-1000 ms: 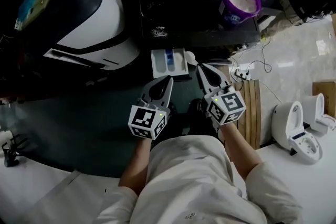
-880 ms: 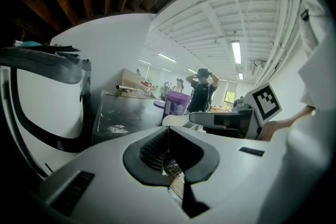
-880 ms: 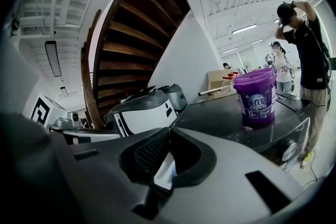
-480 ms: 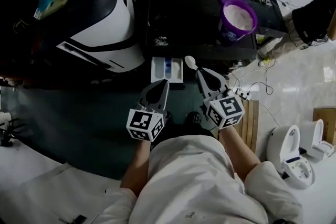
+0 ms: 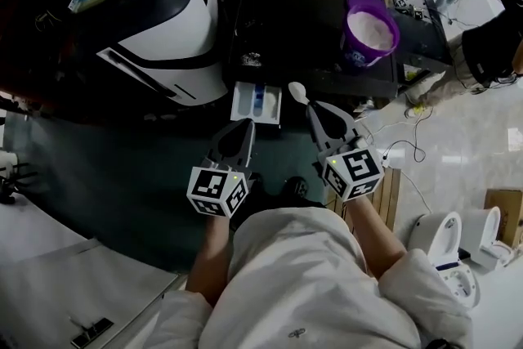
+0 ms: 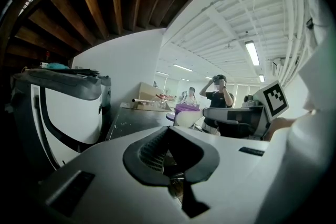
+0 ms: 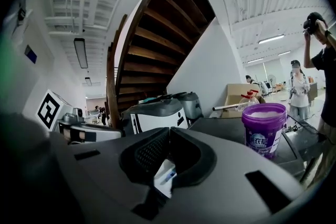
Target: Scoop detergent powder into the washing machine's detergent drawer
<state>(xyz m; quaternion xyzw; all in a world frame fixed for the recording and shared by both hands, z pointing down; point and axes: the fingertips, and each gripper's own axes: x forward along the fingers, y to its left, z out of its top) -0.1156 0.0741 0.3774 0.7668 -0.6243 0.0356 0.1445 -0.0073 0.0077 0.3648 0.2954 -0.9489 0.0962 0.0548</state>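
Purple tub (image 5: 369,27) of detergent powder stands far right on the dark table (image 5: 286,8), well apart from the open detergent drawer (image 5: 256,103) of the washing machine (image 5: 176,37). In the head view a white scoop (image 5: 297,91) sticks out of the right gripper (image 5: 315,107), just right of the drawer. The right gripper view shows only jaws pressed together, not the scoop. The left gripper view catches its pale bowl. The left gripper (image 5: 244,127), closed on nothing, hangs near the drawer's near edge.
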